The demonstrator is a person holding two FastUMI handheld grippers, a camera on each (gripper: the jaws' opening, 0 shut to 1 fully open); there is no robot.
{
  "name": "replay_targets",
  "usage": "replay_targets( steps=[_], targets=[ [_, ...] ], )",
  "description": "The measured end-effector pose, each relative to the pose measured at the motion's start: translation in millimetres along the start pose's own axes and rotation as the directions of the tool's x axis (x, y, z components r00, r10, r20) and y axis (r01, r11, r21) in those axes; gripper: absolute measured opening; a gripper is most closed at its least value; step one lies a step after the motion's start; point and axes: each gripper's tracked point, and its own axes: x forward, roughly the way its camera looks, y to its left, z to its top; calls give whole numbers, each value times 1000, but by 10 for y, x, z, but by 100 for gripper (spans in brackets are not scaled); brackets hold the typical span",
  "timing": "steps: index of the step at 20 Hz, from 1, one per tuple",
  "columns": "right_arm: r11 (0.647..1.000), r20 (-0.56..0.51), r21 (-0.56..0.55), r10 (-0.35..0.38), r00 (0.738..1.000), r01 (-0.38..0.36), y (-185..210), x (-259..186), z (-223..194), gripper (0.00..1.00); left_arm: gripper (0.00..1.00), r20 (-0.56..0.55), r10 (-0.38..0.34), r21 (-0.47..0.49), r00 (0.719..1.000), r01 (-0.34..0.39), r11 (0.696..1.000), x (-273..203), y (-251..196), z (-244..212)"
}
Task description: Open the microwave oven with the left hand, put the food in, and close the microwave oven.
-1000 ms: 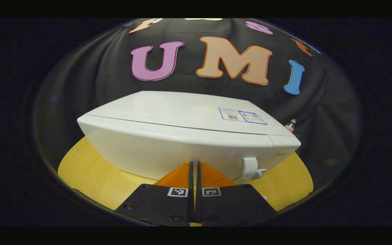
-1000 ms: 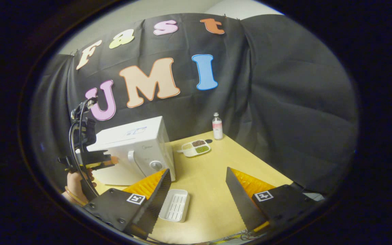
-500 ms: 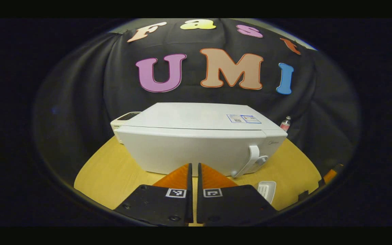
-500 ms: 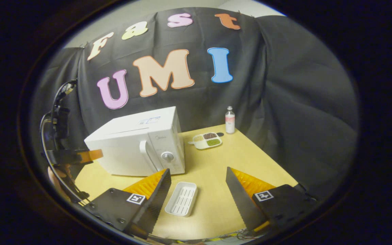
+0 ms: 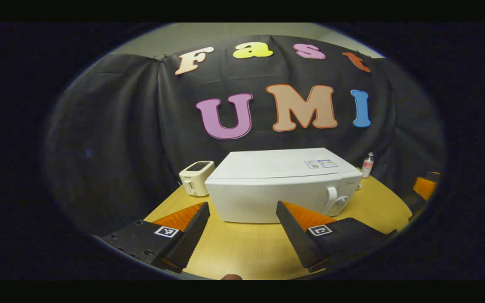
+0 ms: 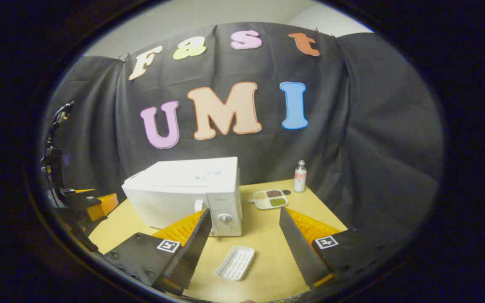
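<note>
Left gripper view: the left tongs are hanging over the tabletop with their 2 fingers spread wide apart, gripping nothing. Straight ahead the microwave is sitting with its door shut, handle and dial at its right end. A toaster is standing just beside its left side, a bottle is standing behind its right corner, and the other tongs are peeking in at the right edge.

Right gripper view: the right tongs are also gaping open, holding nothing. Between their fingers a ribbed white tray is lying on the tabletop, in front of the microwave's dial corner. The food dish, 3 compartments, is resting well back, right of the microwave and near the bottle. The left tongs are showing at the far left.
</note>
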Motion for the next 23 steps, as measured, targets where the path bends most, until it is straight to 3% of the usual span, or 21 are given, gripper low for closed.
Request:
replay_targets(
  steps=[4, 7, 8, 16, 17, 18, 23],
  targets=[
    [998, 58, -32, 47, 997, -45, 133, -88, 333, 91, 98, 63, -10, -72, 998, 15, 997, -201, 124, 236],
    [997, 85, -41, 61, 994, -58, 171, -170, 470, 91, 99, 114, 5, -75, 994, 3, 997, -309, 205, 410],
    [997, 94, -55, 59, 994, -54, 164, -196, 502, 91, 96, 120, 5, -72, 993, 3, 997, -334, 214, 437],
    [996, 96, -79, 59, 994, -51, 184, -326, 515, 91, 96, 127, -21, -85, 992, 32, 996, -448, 150, 437],
    [996, 96, -79, 56, 994, -48, 192, -344, 529, 100, 96, 125, -24, -86, 992, 35, 996, -448, 149, 428],
    [996, 94, -79, 54, 994, -47, 211, -364, 516, 91, 96, 120, -29, -84, 992, 39, 996, -435, 159, 423],
    [996, 96, -85, 30, 995, -22, 318, -443, 513, 92, 96, 121, -63, -64, 991, 71, 995, -416, 230, 413]
  ],
)
